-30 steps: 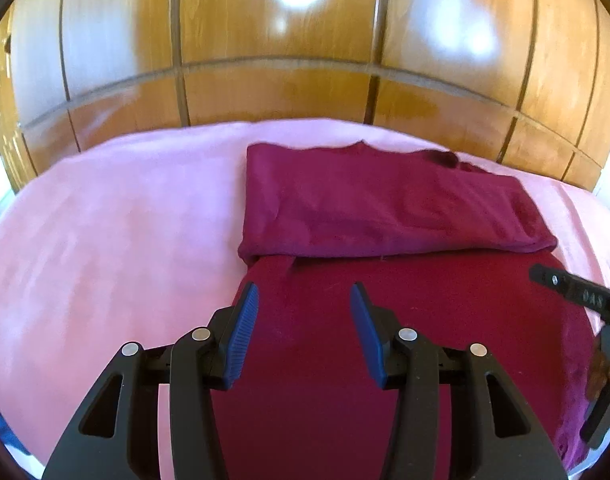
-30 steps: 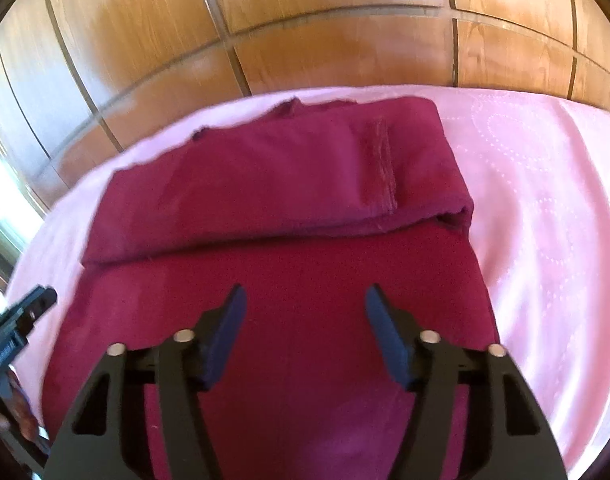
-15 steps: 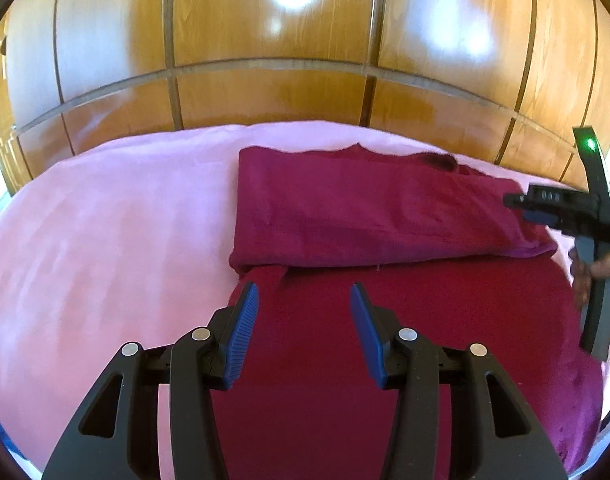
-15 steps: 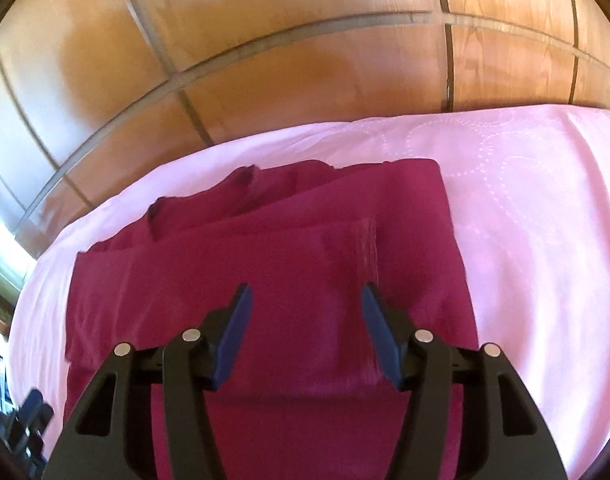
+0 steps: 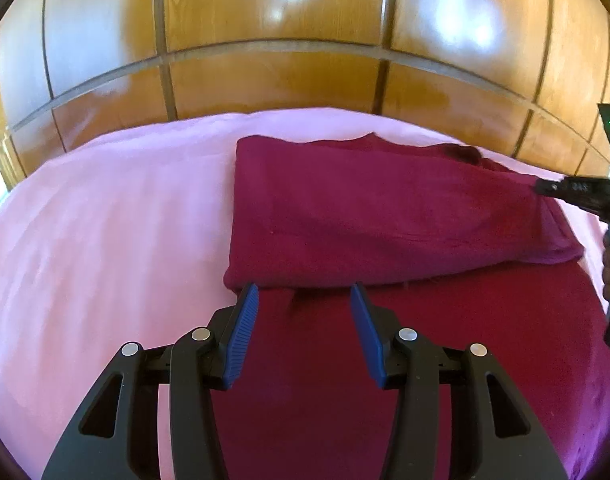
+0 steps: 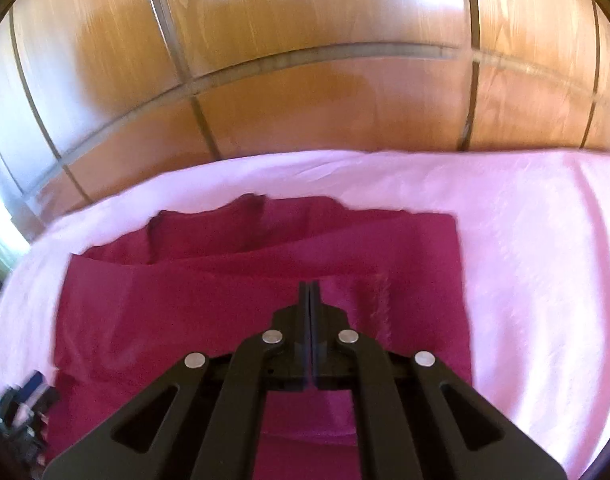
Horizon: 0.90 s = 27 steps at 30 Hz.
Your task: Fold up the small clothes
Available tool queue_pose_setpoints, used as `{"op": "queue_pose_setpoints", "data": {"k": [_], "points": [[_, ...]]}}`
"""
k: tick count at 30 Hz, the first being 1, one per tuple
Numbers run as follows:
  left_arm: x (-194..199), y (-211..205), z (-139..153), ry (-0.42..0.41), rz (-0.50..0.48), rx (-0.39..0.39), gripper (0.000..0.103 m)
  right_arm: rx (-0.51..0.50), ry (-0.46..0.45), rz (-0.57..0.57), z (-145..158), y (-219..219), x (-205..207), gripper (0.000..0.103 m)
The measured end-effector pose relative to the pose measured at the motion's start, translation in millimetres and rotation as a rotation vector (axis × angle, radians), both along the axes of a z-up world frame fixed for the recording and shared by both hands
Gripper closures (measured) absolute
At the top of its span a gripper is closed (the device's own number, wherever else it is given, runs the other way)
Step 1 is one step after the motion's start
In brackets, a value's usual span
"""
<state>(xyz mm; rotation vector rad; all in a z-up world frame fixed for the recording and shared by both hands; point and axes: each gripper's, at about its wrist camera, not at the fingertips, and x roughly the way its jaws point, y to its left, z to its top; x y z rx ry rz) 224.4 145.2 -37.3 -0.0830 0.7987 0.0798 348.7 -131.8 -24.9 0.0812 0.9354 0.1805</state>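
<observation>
Right tool: jaws pressed fully together at the near edge of the folded upper layer of the dark red garment; whether cloth is pinched between them cannot be told. Left tool: jaws spread wide, nothing between them, hovering over the flat lower layer (blue pads facing inward), with the fold edge directly ahead. The garment lies on a pink bed sheet. Wooden panels stand beyond the bed.
</observation>
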Motion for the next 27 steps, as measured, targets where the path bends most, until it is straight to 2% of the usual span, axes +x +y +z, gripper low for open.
{"op": "queue_pose_setpoints", "data": {"k": [1,3,4,5,7,10,13,14,15,16,18,20,21,24,26,27], "points": [[6,2,-3,0.020,0.014,0.001,0.056,-0.004,0.022,-0.017,-6,-2,3,0.103],[11,6,-2,0.028,0.031,-0.019,0.056,0.078,0.042,-0.048,-7,-12,3,0.100],[9,9,0,0.020,0.032,-0.040,0.056,0.115,0.033,-0.073,-5,-20,0,0.093],[7,10,0,0.015,0.033,-0.045,0.056,0.123,0.027,-0.087,-5,-25,-4,0.072],[5,9,-3,0.023,0.027,-0.029,0.056,0.157,0.028,-0.100,-6,-34,-9,0.047],[5,8,-10,0.047,0.028,-0.011,0.056,0.145,0.029,-0.088,-6,-34,-11,0.051],[6,9,-14,0.059,0.032,-0.023,0.056,0.150,0.087,-0.077,-21,-29,3,0.055],[6,9,-15,0.059,0.031,-0.015,0.056,0.138,0.106,-0.079,-24,-30,5,0.068],[7,9,-15,0.061,0.030,-0.009,0.056,0.109,0.106,-0.075,-24,-27,7,0.085],[5,9,-11,0.045,0.036,-0.003,0.056,0.100,0.087,-0.051,-20,-23,6,0.097],[2,10,-3,-0.011,0.036,-0.002,0.056,0.076,0.002,-0.034,-1,-17,-2,0.097],[10,10,-3,0.003,0.027,0.004,0.056,0.038,-0.027,-0.048,5,-16,-4,0.097],[16,12,-6,0.027,0.031,0.005,0.056,0.015,-0.022,-0.054,3,-16,-2,0.097],[36,11,-30,0.155,0.045,0.044,0.055,-0.005,0.088,-0.048,-26,-15,11,0.093],[33,9,-28,0.138,0.042,0.059,0.053,-0.003,0.068,-0.047,-26,-16,7,0.091],[29,9,-25,0.135,0.037,0.049,0.050,0.006,0.068,-0.050,-23,-17,5,0.085]]}}
